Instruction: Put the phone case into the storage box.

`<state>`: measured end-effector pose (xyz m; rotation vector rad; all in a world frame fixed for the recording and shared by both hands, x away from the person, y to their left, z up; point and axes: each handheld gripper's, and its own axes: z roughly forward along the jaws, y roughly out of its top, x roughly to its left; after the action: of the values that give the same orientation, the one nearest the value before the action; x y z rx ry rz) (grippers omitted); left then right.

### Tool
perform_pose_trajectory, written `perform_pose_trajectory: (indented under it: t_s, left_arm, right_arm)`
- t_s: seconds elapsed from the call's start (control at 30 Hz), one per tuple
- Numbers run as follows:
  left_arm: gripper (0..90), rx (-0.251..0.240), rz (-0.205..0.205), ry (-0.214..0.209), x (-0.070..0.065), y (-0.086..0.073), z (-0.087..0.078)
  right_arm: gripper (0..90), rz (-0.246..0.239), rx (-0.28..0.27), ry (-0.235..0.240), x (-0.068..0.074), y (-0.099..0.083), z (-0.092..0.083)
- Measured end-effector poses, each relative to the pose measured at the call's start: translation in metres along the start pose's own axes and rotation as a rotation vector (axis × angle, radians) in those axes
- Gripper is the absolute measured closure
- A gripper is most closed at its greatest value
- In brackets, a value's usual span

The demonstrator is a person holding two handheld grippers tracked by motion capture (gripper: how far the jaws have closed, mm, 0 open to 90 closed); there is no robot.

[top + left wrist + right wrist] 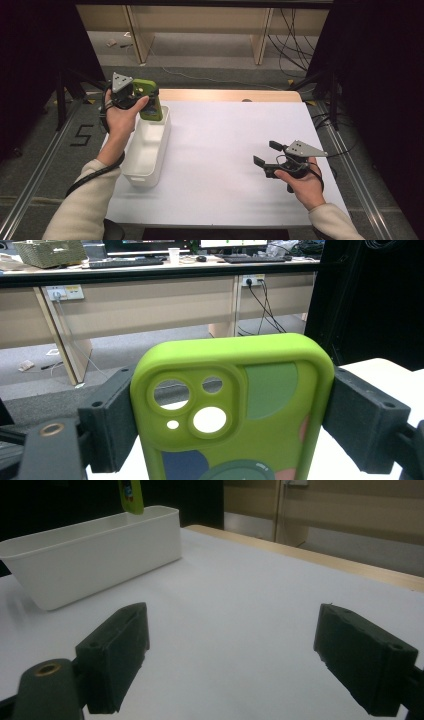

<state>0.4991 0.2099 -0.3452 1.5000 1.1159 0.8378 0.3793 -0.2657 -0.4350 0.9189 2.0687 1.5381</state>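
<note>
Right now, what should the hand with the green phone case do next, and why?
Probably lower it a little into the white bin. The left claw grips the green phone case by both sides, above the bin's far end, so going down looks like the natural next move.

The left arm is reaching forward along the left side, its hand wrapping the left tool and holding it raised. That tool's jaws are pressing on both sides of a green case, gripping it upright. The right forearm is coming in low at the right, its hand holding the right tool just above the table, pointing left. Its jaws are standing wide apart with nothing between them.
</note>
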Motion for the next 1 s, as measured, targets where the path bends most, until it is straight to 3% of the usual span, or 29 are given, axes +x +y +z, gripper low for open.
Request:
perform_pose_trajectory:
  t_s: [1.0]
  left_arm:
    - [16.0, 0.010, 0.007, 0.010, 0.0022, -0.0016, 0.0087]
  right_arm:
    - [15.7, 0.002, 0.000, -0.002, -0.0001, 0.0001, -0.0004]
